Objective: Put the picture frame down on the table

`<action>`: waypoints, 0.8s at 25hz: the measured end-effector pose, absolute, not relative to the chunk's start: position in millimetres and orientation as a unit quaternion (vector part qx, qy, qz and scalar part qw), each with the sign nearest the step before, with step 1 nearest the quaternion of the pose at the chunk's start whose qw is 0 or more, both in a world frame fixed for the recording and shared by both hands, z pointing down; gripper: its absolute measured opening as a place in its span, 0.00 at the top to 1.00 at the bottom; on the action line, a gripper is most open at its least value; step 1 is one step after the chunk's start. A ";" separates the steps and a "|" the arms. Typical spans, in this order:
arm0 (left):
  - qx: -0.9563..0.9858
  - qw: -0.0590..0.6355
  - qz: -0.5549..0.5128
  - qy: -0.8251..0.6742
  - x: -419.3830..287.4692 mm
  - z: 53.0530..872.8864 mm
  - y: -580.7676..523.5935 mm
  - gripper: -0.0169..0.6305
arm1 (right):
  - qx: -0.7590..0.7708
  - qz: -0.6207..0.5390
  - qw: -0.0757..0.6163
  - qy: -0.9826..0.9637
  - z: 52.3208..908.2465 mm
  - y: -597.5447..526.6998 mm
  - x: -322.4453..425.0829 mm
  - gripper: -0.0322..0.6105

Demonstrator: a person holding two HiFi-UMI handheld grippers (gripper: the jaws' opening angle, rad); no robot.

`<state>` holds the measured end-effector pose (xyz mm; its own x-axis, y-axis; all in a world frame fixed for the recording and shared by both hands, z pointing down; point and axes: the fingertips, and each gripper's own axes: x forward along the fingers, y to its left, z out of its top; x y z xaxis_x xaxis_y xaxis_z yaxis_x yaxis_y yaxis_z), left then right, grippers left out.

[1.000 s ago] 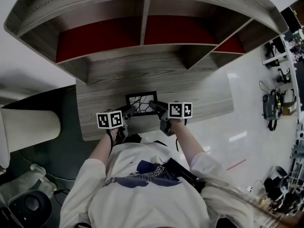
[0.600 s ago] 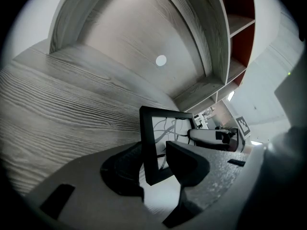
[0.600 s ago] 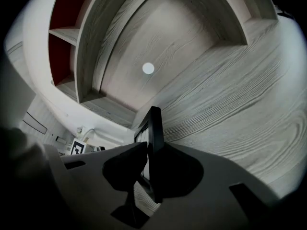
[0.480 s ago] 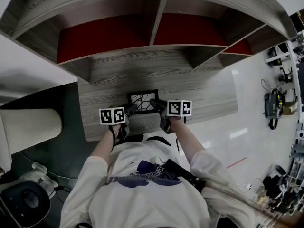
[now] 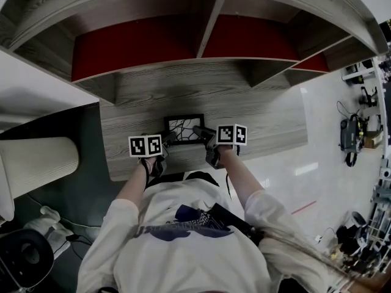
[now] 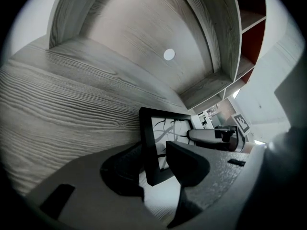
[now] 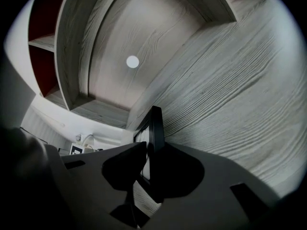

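You've got the frame (image 5: 183, 129) pinched from both sides. Your left gripper (image 5: 165, 138) is clamped on its left edge and your right gripper (image 5: 201, 134) on its right edge, each with its jaws closed down to just the black border between them. The frame sits over the near part of the table (image 5: 263, 112), picture side facing you. Can't tell if its bottom touches the wood.

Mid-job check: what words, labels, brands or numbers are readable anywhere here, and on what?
None can be read.
Picture frame: branching line drawing, no words.
Cubes on the left gripper and right gripper: black-and-white square patterns, not letters.
Shirt print: too blurred to read.
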<state>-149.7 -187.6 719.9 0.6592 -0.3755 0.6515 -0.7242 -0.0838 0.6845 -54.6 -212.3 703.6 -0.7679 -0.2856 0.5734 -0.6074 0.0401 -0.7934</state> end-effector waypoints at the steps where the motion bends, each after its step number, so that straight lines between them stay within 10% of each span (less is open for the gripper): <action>1: 0.718 0.559 0.158 -0.383 -148.9 721.1 -186.7 0.76 | 0.315 0.621 0.132 -0.706 705.8 -211.2 -53.7 0.79; 20: 0.719 0.532 0.215 -0.392 -145.7 721.3 -188.7 0.76 | 0.333 0.587 0.206 -0.708 719.4 -210.8 -41.6 0.71</action>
<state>-145.7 -188.7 721.3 0.6006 -0.3342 0.7264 -0.7924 -0.1277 0.5964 -41.6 -210.8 719.4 -0.6941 -0.2298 0.6822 -0.7130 0.0884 -0.6956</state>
